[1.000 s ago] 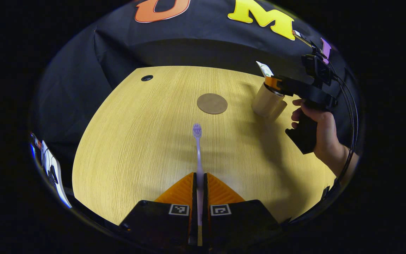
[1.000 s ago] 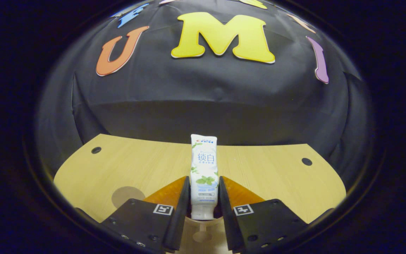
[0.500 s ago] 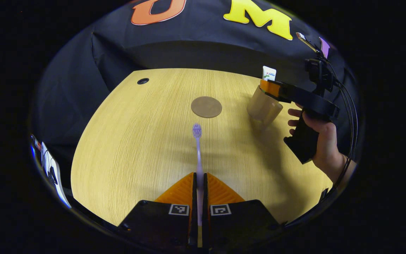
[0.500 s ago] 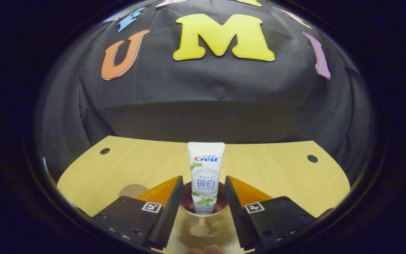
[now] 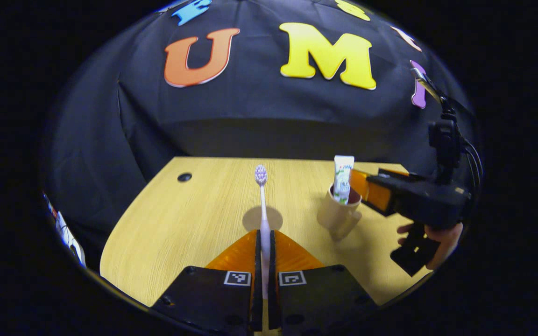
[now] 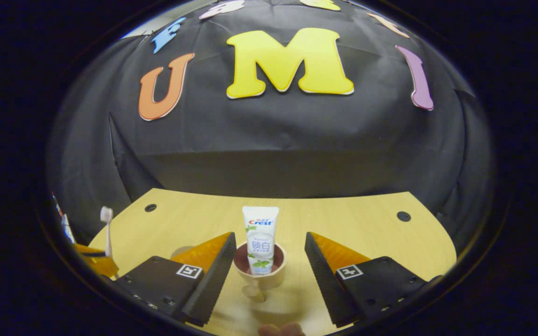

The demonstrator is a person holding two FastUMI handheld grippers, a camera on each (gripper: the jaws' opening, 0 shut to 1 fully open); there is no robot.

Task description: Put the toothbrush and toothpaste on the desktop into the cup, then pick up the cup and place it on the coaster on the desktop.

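A lilac toothbrush point(image 5: 262, 205) stands upright between the fingers of my left gripper point(image 5: 264, 240), which is shut on its handle above the wooden desktop point(image 5: 180, 224). The round brown coaster point(image 5: 273, 217) lies just behind it. To the right a beige cup point(image 5: 334, 214) holds the white toothpaste tube point(image 5: 343, 179) upright. In the right gripper view my right gripper point(image 6: 269, 235) stands open, its fingers apart on either side of the cup point(image 6: 259, 275) and toothpaste point(image 6: 260, 233) without touching them. The left gripper point(image 6: 94, 261) with the toothbrush point(image 6: 106, 226) shows at the far left.
A hand point(image 5: 439, 238) holds the right gripper point(image 5: 357, 184) just right of the cup. The desktop point(image 6: 367, 228) has small dark holes point(image 6: 403, 216) near its back corners. The black cloth wall rises behind it. A white object point(image 5: 66, 231) sits off the left edge.
My right gripper let go of the toothpaste, opened wide and drew back; the tube now stands in the cup. My left gripper tilted up with the toothbrush still in it.
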